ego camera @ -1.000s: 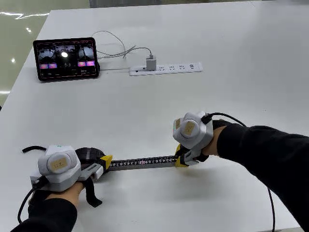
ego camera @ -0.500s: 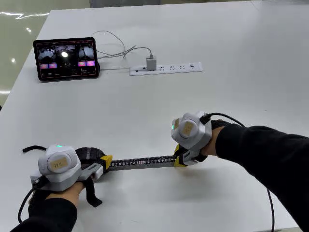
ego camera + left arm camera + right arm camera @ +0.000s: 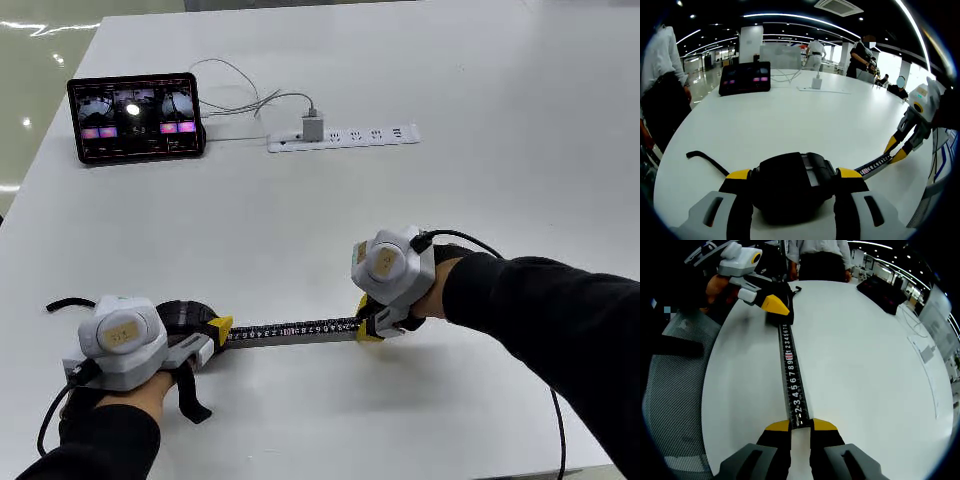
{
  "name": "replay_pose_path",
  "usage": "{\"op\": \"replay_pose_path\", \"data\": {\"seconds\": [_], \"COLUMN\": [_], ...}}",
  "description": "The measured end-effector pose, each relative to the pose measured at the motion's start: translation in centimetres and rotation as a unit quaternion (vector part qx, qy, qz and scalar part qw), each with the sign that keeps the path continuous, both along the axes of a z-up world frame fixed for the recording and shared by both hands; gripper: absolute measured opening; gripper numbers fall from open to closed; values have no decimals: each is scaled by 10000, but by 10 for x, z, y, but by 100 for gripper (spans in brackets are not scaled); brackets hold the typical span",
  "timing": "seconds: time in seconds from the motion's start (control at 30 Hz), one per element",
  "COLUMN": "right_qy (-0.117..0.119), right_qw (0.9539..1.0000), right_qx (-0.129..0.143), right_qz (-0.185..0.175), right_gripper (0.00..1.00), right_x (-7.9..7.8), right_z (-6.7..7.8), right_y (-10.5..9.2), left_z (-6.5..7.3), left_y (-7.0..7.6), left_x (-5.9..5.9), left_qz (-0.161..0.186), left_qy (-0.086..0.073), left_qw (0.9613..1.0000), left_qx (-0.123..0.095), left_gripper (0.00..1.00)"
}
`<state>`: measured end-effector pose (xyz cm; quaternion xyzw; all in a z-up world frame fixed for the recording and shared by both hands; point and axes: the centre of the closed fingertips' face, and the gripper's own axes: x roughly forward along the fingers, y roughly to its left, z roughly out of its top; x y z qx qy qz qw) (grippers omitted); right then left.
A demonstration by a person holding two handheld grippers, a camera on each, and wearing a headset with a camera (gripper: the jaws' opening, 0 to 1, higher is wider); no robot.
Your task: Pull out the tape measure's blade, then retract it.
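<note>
The black tape measure case (image 3: 183, 318) lies on the white table at the near left, and my left gripper (image 3: 212, 336) is shut on it. In the left gripper view the case (image 3: 792, 185) sits tight between the yellow tips of the left gripper (image 3: 794, 174). The numbered blade (image 3: 292, 331) runs flat along the table to the right. Its end is pinched in my right gripper (image 3: 366, 330). In the right gripper view the blade (image 3: 791, 375) stretches away from the right gripper (image 3: 800, 425) toward the case (image 3: 784, 310) and the left gripper (image 3: 775, 304).
A tablet (image 3: 135, 117) stands at the far left of the table (image 3: 480, 200), with a power strip (image 3: 345, 137), charger and cables beside it. The case's black strap (image 3: 187, 395) trails near the front edge. People (image 3: 815, 52) stand beyond the table.
My right gripper has drifted a little left toward the case with the blade end, so slightly less blade shows. The left gripper and case have stayed put.
</note>
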<state>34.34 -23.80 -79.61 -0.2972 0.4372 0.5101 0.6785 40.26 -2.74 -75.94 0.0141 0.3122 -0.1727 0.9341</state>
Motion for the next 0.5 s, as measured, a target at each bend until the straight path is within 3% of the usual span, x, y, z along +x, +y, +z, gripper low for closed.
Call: {"op": "replay_pose_path", "data": {"seconds": [0.5], "right_qy": [-47], "right_qw": [10000], "right_qx": [44], "right_qz": [28], "right_gripper": [9], "right_x": [1], "right_z": [1], "right_y": [4], "left_z": [-1], "left_y": [0], "left_x": [1], "left_qz": [1], "left_qy": [8], "left_qw": [10000], "left_qx": [-6], "left_gripper": [61]}}
